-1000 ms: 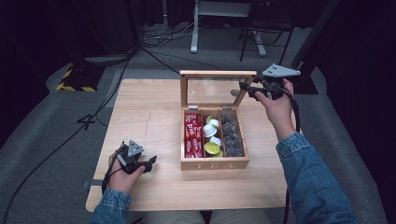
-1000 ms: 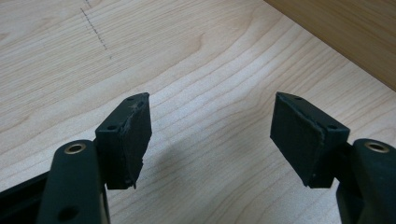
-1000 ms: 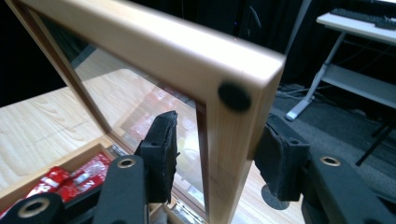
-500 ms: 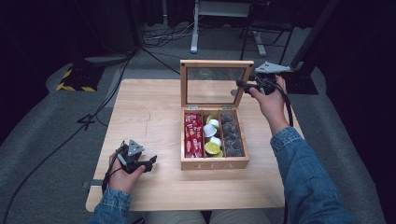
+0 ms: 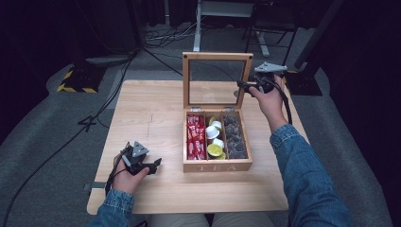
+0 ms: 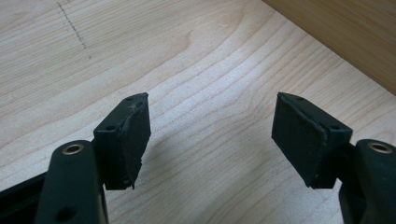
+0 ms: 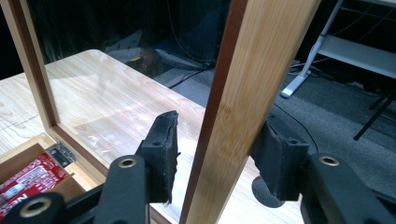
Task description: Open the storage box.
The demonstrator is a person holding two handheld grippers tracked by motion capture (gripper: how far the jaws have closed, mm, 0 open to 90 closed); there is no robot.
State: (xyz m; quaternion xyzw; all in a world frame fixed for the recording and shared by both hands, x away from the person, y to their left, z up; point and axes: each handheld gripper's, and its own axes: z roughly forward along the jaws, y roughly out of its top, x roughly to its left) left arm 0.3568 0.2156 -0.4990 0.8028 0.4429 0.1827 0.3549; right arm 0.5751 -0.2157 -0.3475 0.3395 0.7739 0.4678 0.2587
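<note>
high view, over the table: the glass-paned lid [image 5: 216, 78] of a wooden tea box [image 5: 216, 164] stands upright at the back of the box, its right frame rail caught between the jaws of the right gripper [image 5: 242, 85]. right gripper view shows that rail [image 7: 247, 107] passing between the two black pads, one pad on the glass side and one on the outer side; the outer pad looks to be against the wood while a sliver of gap shows at the inner one, so whether the grip is firm cannot be told. those jaws have just been opening a little with the rail between them.

judged from how things lie, the lid is fully raised and the box open, and what remains is either to let go of it or to swing it shut (the pictures do not say which).

the box sits right of centre on the pale wooden table [image 5: 146, 113], the word tea on its front wall, with three compartments: red packets [image 5: 195, 137] at left, small white and green pods [image 5: 215, 139] in the middle, dark pods [image 5: 235, 139] at right.

the left gripper [image 5: 153, 165] rests on the table's near left corner, well apart from the box, jaws spread over bare wood and holding nothing.
</note>
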